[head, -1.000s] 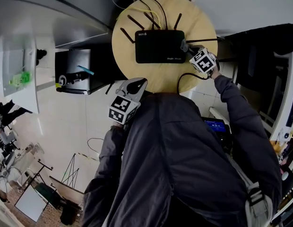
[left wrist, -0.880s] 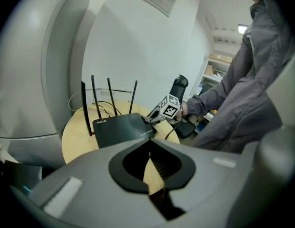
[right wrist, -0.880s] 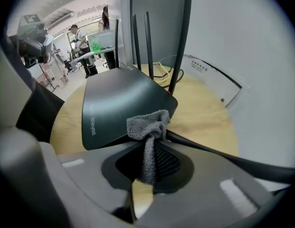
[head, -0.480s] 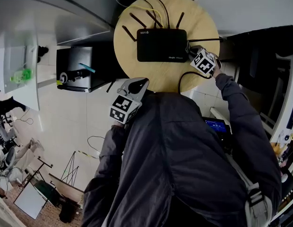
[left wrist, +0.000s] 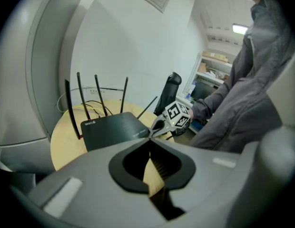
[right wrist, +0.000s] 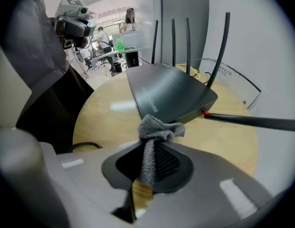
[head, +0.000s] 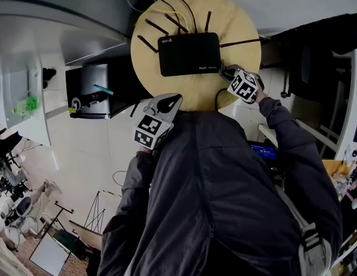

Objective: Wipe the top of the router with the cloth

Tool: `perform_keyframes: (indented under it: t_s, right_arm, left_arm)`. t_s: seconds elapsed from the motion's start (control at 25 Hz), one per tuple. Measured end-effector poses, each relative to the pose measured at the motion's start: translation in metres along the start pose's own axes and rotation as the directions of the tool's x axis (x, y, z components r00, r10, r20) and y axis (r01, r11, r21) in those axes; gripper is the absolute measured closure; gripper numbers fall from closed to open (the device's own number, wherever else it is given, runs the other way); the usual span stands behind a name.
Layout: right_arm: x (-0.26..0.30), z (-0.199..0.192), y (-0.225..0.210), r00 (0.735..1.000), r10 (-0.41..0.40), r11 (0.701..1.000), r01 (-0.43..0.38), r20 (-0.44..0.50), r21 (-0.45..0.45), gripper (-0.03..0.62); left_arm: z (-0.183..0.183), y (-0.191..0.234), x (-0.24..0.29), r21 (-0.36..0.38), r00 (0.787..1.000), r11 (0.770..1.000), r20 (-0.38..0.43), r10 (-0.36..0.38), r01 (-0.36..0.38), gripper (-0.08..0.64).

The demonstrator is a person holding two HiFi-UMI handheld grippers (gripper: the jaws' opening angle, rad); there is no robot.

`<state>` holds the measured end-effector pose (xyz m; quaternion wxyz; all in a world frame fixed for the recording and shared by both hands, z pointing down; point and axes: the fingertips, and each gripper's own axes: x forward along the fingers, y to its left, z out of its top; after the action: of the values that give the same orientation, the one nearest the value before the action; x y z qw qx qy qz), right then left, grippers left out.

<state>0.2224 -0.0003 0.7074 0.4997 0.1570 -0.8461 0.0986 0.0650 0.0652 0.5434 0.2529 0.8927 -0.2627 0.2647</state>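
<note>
I stand at a small round wooden table (head: 197, 92) set over a pale tiled floor (head: 80, 154), with white walls close behind it. The black router (head: 189, 54) lies flat across the far half of the table, its thin antennas (right wrist: 187, 37) standing up along the back edge.

My right gripper (head: 226, 71) is at the router's right front corner, its jaws pinched tight on a grey cloth (right wrist: 154, 129). The cloth bunches out past the tips, and it seems to touch the router's near edge, though I cannot be sure from here.

My left gripper (head: 173, 100) hangs at the table's near rim, well apart from the router, its jaws closed on nothing.

A white "WiFi 6" mark (left wrist: 89, 123) sits on the router's top; the small print on its opposite corner is too blurred to read.
</note>
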Motion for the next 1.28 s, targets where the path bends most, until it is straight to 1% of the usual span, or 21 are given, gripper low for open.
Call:
perform_keyframes:
  t_s: [0.04,0.08,0.12,0.16,0.2,0.24,0.28,0.32,0.36,0.4,0.48,0.64,0.72,0.8,0.88,0.96,1.08,1.28]
  right_arm:
    - [0.0,0.0,0.001,1.0,-0.005,1.0,0.005,0.001,0.019,0.555]
    - [0.001,0.0,0.0,1.0,-0.015,0.998,0.015,0.001,0.057,0.555]
    - [0.002,-0.001,-0.001,1.0,-0.028,0.993,0.028,0.001,0.119,0.555]
    - [0.002,-0.002,-0.003,0.999,-0.043,0.979,0.042,0.001,0.201,0.555]
    - [0.002,-0.004,-0.004,0.998,-0.058,0.954,0.056,-0.001,0.293,0.555]
    - [0.0,-0.004,-0.004,0.998,-0.069,0.924,0.064,-0.001,0.377,0.555]
    - [-0.004,-0.002,0.0,0.997,-0.074,0.899,0.066,0.003,0.433,0.555]
    - [-0.01,0.003,0.008,0.997,-0.077,0.891,0.064,0.01,0.449,0.555]
    - [-0.014,0.01,0.019,0.997,-0.077,0.9,0.061,0.02,0.432,0.555]
    - [-0.016,0.018,0.031,0.997,-0.072,0.915,0.053,0.034,0.4,0.555]
    - [-0.013,0.04,0.056,0.996,-0.041,0.934,0.009,0.081,0.357,0.555]
    - [0.015,0.104,0.093,0.986,0.02,0.952,-0.07,0.165,0.298,0.555]
    - [0.034,0.138,0.104,0.981,0.048,0.945,-0.106,0.19,0.309,0.555]
    - [0.055,0.166,0.11,0.975,0.073,0.915,-0.148,0.209,0.375,0.555]
    - [0.074,0.187,0.111,0.972,0.082,0.87,-0.178,0.222,0.46,0.555]
    - [0.09,0.196,0.103,0.974,0.058,0.821,-0.171,0.217,0.545,0.555]
    - [0.103,0.187,0.091,0.984,0.01,0.736,-0.129,0.179,0.665,0.555]
    - [0.095,0.151,0.075,0.986,-0.06,0.635,-0.084,0.158,0.768,0.555]
  left_arm:
    - [-0.001,0.0,0.002,0.007,1.0,1.0,-0.005,-0.011,0.011,0.56]
    - [-0.001,0.0,0.003,0.014,1.0,1.0,-0.009,-0.019,0.019,0.56]
    - [-0.002,0.0,0.004,0.019,1.0,1.0,-0.013,-0.025,0.025,0.56]
    - [-0.002,0.0,0.004,0.023,0.999,0.999,-0.016,-0.029,0.03,0.56]
    - [-0.001,-0.001,0.003,0.026,0.999,0.999,-0.017,-0.034,0.034,0.56]
    - [-0.001,-0.001,0.002,0.027,0.999,0.999,-0.016,-0.039,0.039,0.56]
    - [-0.001,-0.002,0.0,0.027,0.999,0.999,-0.016,-0.043,0.044,0.56]
    - [-0.003,-0.002,-0.003,0.027,0.999,0.998,-0.016,-0.048,0.048,0.56]
    - [-0.006,-0.001,-0.006,0.025,0.998,0.998,-0.019,-0.052,0.053,0.56]
    - [-0.01,0.0,-0.01,0.023,0.998,0.998,-0.025,-0.058,0.059,0.56]
    - [-0.02,0.001,-0.018,0.025,0.997,0.997,-0.037,-0.072,0.073,0.56]
    - [-0.029,0.006,-0.04,0.038,0.997,0.996,-0.036,-0.073,0.075,0.56]
    - [-0.032,0.013,-0.055,0.04,0.998,0.997,-0.029,-0.063,0.064,0.56]
    - [-0.038,0.019,-0.071,0.039,0.998,0.998,-0.027,-0.052,0.053,0.56]
    - [-0.049,0.022,-0.085,0.039,0.998,0.998,-0.037,-0.055,0.057,0.56]
    - [-0.058,0.026,-0.096,0.04,0.997,0.997,-0.048,-0.063,0.064,0.56]
    - [-0.067,0.033,-0.111,0.04,0.996,0.997,-0.053,-0.067,0.069,0.56]
    - [-0.077,0.04,-0.121,0.051,0.994,0.994,-0.063,-0.09,0.093,0.56]
